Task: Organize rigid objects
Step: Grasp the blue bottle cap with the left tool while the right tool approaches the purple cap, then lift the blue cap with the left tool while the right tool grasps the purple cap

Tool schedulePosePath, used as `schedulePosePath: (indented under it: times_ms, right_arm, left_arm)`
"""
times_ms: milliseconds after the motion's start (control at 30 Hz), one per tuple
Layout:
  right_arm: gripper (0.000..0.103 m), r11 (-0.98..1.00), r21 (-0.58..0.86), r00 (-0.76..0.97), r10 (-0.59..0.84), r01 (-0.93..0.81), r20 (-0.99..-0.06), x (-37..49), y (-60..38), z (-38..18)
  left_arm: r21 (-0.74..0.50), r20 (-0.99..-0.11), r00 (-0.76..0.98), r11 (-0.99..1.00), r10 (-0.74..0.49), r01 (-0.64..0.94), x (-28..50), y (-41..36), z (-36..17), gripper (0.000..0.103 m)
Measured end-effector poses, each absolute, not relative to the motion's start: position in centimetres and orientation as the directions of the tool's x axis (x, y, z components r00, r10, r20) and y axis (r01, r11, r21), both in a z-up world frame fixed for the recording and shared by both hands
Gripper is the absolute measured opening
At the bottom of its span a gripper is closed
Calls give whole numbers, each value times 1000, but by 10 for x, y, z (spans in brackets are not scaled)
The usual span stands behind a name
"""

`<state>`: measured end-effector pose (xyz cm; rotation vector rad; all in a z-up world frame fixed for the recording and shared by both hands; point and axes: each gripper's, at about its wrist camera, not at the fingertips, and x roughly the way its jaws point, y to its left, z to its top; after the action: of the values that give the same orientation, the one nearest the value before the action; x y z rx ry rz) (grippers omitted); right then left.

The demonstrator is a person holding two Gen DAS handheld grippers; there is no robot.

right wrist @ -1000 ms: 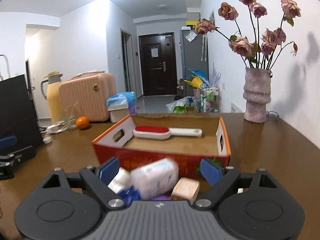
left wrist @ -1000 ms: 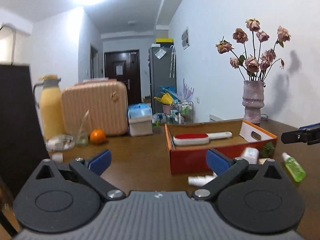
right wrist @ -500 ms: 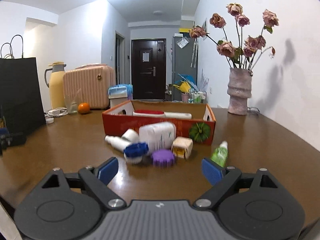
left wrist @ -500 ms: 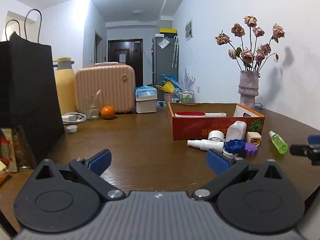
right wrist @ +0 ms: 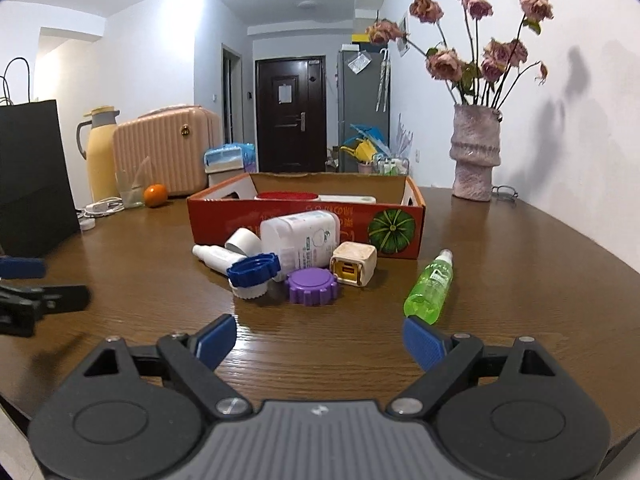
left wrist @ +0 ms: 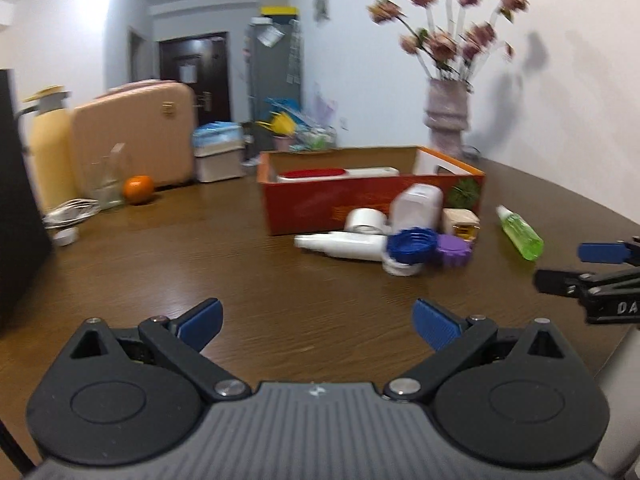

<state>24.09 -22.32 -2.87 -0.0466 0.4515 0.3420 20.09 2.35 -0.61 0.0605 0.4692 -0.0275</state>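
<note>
Wooden table (right wrist: pixel 500 240), both grippers' jaws wide apart, holding nothing

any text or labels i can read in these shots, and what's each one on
"DA": white letters on the right gripper body, cut off at the frame edge in the left wrist view.
Orange box: yellow print along its front, too blurred to read.
White bottle: label print too small to read.
Green spray bottle: label too small to read.
Paper on the dark door: illegible.

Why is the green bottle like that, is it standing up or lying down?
Lying down. The green bottle rests on its side on the table, outside the orange box.
</note>
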Motion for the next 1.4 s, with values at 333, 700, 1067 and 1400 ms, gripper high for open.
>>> schedulePosePath:
  times_ms: [333,700,1067,1400]
  right_arm:
    - [89,954,-18,860,262,-300,-439,285,-233,-35]
    - [89,951,-19,850,268,-309,-454,323,-247,-42]
    - [86,912,15,805,370,-411,-464,329,-218,-43]
    - [77,918,-13,756,318,-396,-572,364,-172,-47]
  left_arm:
    - [-26,-540,833,992,-118,124,300,-28,-16,88]
    - [-134,-600,792,990,-117,45,351,-37,-33,54]
    - [-112,-519,852,994,-74,18,305,5,-4,54]
    - [-103,-534,844,986,58,-133,272,74,-10,54]
